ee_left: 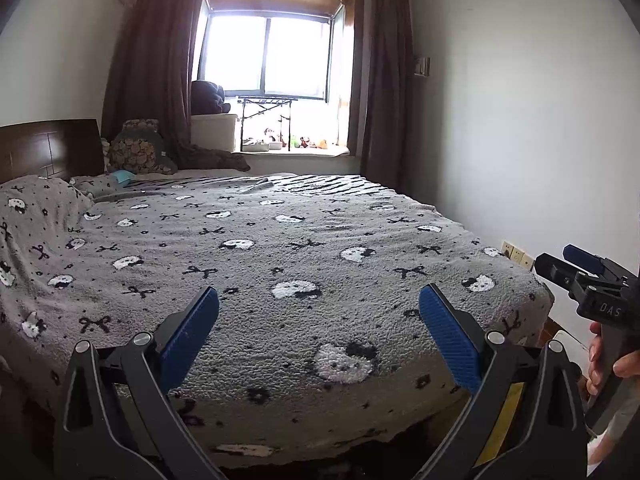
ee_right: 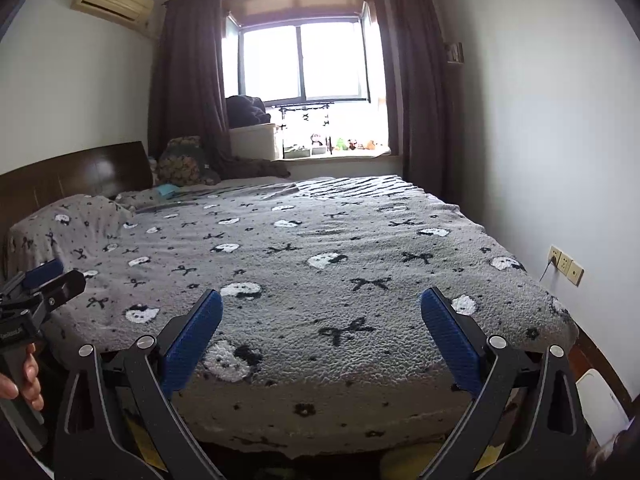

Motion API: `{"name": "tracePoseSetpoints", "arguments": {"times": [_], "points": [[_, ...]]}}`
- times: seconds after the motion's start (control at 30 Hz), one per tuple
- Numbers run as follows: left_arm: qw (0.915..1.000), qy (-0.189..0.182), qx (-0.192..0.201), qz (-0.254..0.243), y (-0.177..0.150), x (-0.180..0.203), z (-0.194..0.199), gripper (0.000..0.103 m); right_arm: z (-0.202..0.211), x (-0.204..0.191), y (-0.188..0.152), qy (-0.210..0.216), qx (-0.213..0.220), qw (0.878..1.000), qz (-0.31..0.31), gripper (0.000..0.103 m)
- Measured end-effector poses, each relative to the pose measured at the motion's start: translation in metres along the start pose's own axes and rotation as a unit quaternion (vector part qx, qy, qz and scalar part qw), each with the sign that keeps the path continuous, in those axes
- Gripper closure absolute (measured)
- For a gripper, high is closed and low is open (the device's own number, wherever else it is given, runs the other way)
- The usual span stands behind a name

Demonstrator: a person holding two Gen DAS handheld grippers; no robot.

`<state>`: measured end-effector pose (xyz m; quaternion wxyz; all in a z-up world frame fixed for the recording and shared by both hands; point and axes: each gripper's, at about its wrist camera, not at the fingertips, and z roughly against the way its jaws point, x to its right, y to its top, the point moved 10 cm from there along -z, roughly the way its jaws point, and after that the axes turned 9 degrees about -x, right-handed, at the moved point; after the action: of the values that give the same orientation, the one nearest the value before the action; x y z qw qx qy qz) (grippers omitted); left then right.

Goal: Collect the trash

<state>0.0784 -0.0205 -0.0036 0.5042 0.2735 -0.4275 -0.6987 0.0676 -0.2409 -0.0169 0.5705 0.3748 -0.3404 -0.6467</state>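
Gaping empty over the bed (ee_left: 304, 240), both grippers; only right view shows air conditioner (ee_right: 112, 0).

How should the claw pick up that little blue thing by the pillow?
Probably from above, pinching its near edge: the blue thing seems to lie flat on the bedding by the far pillow, so coming in sideways would just push it. Too small to tell more.

A grey blanket (ee_left: 280, 264) with bows and cat faces covered the bed, a dark wooden headboard (ee_right: 76, 172) at the left. Brown curtains (ee_right: 188, 76) framed the bright window (ee_left: 266, 56); small toys (ee_right: 344, 144) lined the sill, an air conditioner (ee_right: 114, 0) hung above.
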Motion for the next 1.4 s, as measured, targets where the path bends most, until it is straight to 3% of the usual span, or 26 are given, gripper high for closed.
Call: {"name": "tracePoseSetpoints", "arguments": {"times": [1.4], "points": [[0.9995, 0.013, -0.001, 0.028, 0.0019, -0.0090, 0.0027, 0.008, -0.0048, -0.0038, 0.0018, -0.002, -0.003, 1.000, 0.008, 0.004]]}}
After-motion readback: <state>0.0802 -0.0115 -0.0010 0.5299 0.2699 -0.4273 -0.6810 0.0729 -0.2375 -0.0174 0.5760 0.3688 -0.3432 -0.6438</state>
